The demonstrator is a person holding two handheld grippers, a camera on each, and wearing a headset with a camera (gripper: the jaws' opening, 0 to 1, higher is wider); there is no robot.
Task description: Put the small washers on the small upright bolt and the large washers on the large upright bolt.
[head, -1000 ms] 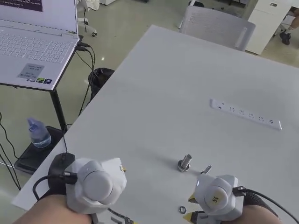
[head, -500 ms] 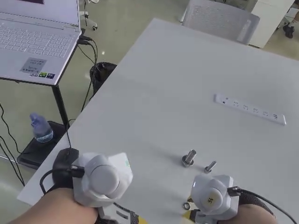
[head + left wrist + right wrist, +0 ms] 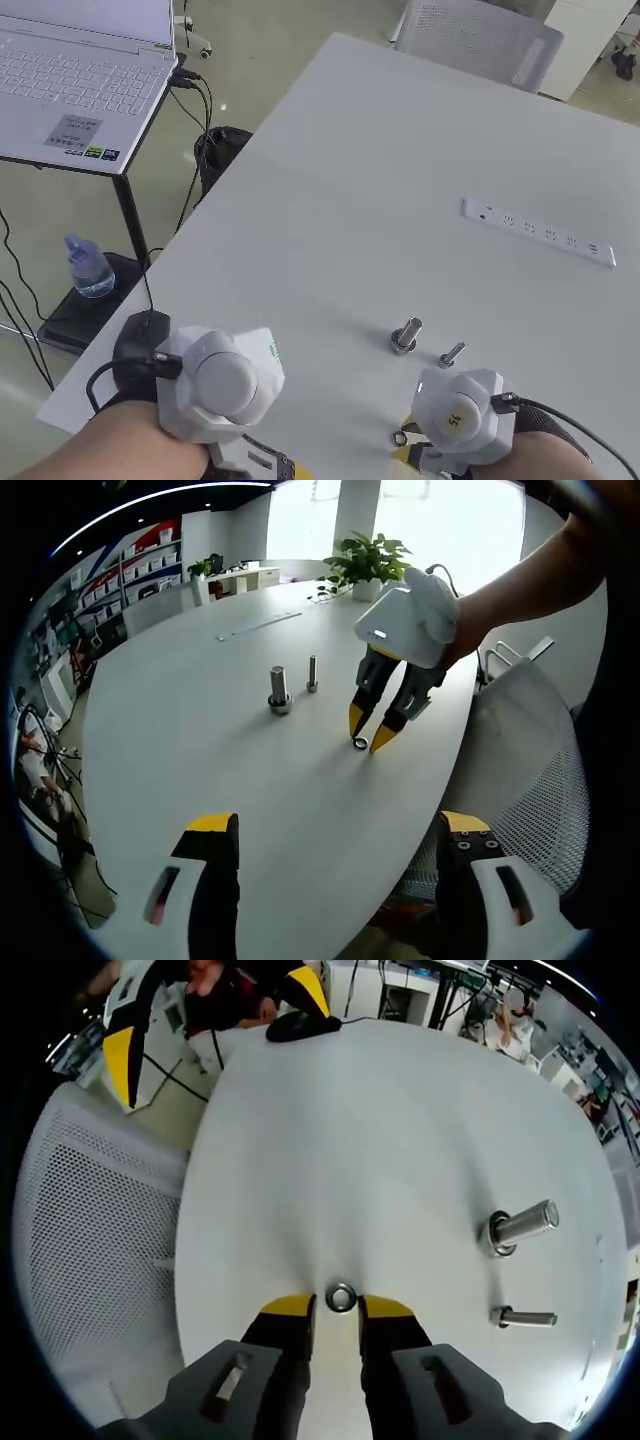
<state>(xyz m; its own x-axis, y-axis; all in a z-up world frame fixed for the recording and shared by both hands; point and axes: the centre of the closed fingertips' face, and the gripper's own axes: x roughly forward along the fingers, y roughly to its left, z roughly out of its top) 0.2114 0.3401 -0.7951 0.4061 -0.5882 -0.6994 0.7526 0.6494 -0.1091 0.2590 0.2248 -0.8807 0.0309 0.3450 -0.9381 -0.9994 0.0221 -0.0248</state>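
Down by the near edge of the table [image 3: 330,180], the right gripper [image 3: 338,1308] has its fingers a little parted, one yellow tip on each side of a small washer [image 3: 341,1297] lying flat on the top. Whether the tips touch it I cannot tell. The left gripper [image 3: 338,825] hangs by the near left corner, its fingers spread wide and holding nothing.

Further in from the near edge stand the large bolt [image 3: 406,335] and, just beside it toward the right edge, the small bolt [image 3: 452,353]; the two are close but apart. Bare tabletop runs from the washer to both. A power strip [image 3: 538,232] lies well beyond them toward the far right, with wide open top around it. A mesh chair [image 3: 530,780] crowds the near edge. Off the left edge, a laptop [image 3: 80,80] sits on a stand, with a bottle [image 3: 88,268] on the floor below.
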